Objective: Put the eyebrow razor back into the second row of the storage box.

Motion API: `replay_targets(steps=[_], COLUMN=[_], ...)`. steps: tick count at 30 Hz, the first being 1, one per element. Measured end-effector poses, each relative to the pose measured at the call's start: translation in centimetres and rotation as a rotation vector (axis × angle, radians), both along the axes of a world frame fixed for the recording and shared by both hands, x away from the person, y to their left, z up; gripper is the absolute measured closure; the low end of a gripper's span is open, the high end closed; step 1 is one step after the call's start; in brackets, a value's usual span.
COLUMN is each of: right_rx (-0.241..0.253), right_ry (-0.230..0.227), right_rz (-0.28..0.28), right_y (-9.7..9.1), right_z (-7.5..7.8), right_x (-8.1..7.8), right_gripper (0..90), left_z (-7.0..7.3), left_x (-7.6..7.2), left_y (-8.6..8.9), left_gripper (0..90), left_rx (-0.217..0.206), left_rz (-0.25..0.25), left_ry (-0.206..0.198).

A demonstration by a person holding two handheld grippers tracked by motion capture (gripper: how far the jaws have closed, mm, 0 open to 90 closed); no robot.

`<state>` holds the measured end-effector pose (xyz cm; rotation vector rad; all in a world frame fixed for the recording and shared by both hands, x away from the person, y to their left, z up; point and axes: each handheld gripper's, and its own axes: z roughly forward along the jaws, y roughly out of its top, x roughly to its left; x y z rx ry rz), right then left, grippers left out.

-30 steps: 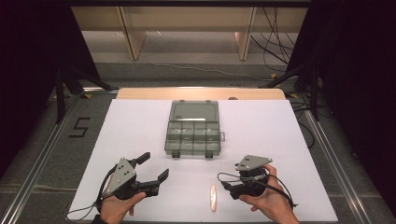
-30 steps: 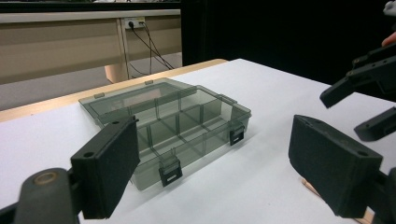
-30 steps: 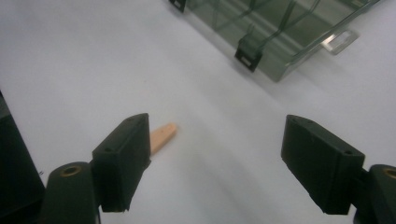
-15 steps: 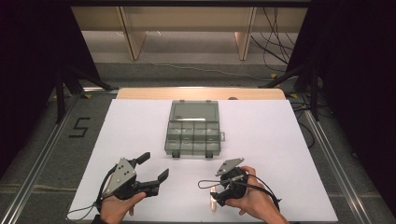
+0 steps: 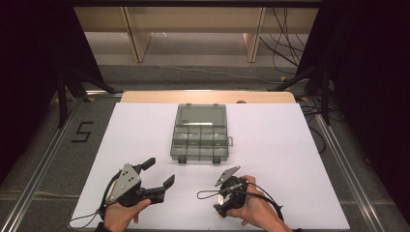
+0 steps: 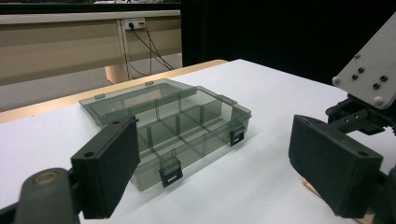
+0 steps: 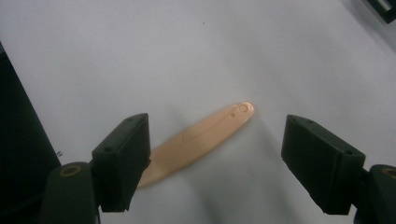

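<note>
Peach stick (image 7: 196,140) | R gripper (image 7: 215,154) jaws apart over it | L gripper (image 5: 157,175) jaws apart | floor mark "5" (image 5: 82,131)

Lab recording bay, black curtains (image 5: 29,72), floor cables (image 5: 285,43), white-covered table (image 5: 270,145), numbered floor mark (image 5: 83,131)

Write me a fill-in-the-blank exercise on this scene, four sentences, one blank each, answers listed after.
1. The compartment box on the white table has its lid ____.
2. The right gripper points down at a flat ____-coloured stick.
3. That stick lies ____ the right gripper's jaws, ungripped.
4. The left gripper has its jaws ____.

Answers: open; peach; between; open
</note>
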<state>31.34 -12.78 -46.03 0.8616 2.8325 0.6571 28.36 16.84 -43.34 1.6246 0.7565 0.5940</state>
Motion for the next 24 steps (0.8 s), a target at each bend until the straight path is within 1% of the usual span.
replay_targets(steps=[3,4,7,10,11,14,17,18,19,22,23,24], right_rx=[-0.019,-0.027,-0.035,-0.036,-0.046,-0.056,-0.066,-0.069,-0.078,-0.083,-0.091,-0.091], right_ry=[0.002,0.004,0.014,0.013,0.020,0.031,0.027,0.024,0.019,0.018,0.015,0.015], right_rz=[0.008,0.009,0.006,0.009,0.013,0.013,0.017,0.019,0.027,0.031,0.043,0.043], right_y=[0.3,0.4,0.6,0.8,1.0,1.1,1.2,1.2,1.2,1.2,1.3,1.3], right_z=[-0.2,-0.2,-0.3,-0.4,-0.6,-0.7,-0.7,-0.7,-0.7,-0.7,-0.6,-0.6], right_x=[0.0,0.0,0.0,0.0,0.0,-0.1,-0.1,-0.1,-0.1,-0.1,-0.2,-0.2], right_gripper=[25.7,25.7,25.9,26.6,27.3,28.8,29.5,30.6,32.0,33.4,36.1,36.1], left_z=[0.0,0.0,0.0,0.0,0.0,0.0,0.0,0.0,0.0,0.0,0.0,0.0], left_x=[0.0,0.0,0.0,0.0,0.0,0.0,0.0,0.0,0.0,0.0,0.0,0.0], left_y=[0.0,0.0,0.0,0.0,0.0,0.0,0.0,0.0,0.0,0.0,0.0,0.0], left_gripper=[16.2,16.1,16.1,16.1,16.1,16.1,16.1,16.1,16.2,16.2,16.1,16.1], left_rx=[-0.001,0.004,0.000,-0.004,-0.002,-0.001,0.000,-0.004,0.001,-0.001,-0.003,0.000], left_rz=[-0.001,-0.002,0.000,0.000,-0.001,-0.001,-0.002,0.000,-0.002,-0.002,-0.001,-0.003], left_ry=[0.000,-0.004,0.000,0.002,0.000,-0.001,-0.001,0.002,-0.001,-0.001,0.001,-0.002])
